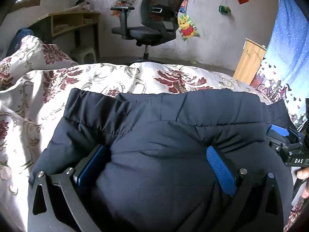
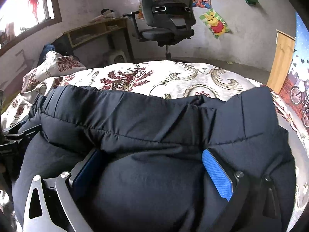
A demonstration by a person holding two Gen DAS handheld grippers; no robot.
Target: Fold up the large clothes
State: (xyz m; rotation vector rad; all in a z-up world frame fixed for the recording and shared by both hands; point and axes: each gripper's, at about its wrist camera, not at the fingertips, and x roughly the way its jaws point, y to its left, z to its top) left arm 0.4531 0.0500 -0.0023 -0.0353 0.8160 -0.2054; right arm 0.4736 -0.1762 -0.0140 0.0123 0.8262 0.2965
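Observation:
A dark navy quilted jacket [image 1: 173,116] lies on a bed with a floral cover [image 1: 96,77]; it also fills the right wrist view [image 2: 154,116]. My left gripper [image 1: 156,150] stands wide open with a thick bulge of the jacket between its blue pads [image 1: 220,168]. My right gripper [image 2: 152,152] is likewise wide open with a puffy fold of the jacket between its blue pads [image 2: 218,174]. The right gripper's body shows at the right edge of the left wrist view [image 1: 289,147]. The near part of the jacket is hidden under the grippers.
The floral bed cover [image 2: 154,77] extends beyond the jacket. A black office chair [image 1: 154,19] and a wooden desk [image 1: 73,23] stand by the far wall. A wooden board [image 1: 249,61] and a blue curtain [image 1: 289,48] stand at the right.

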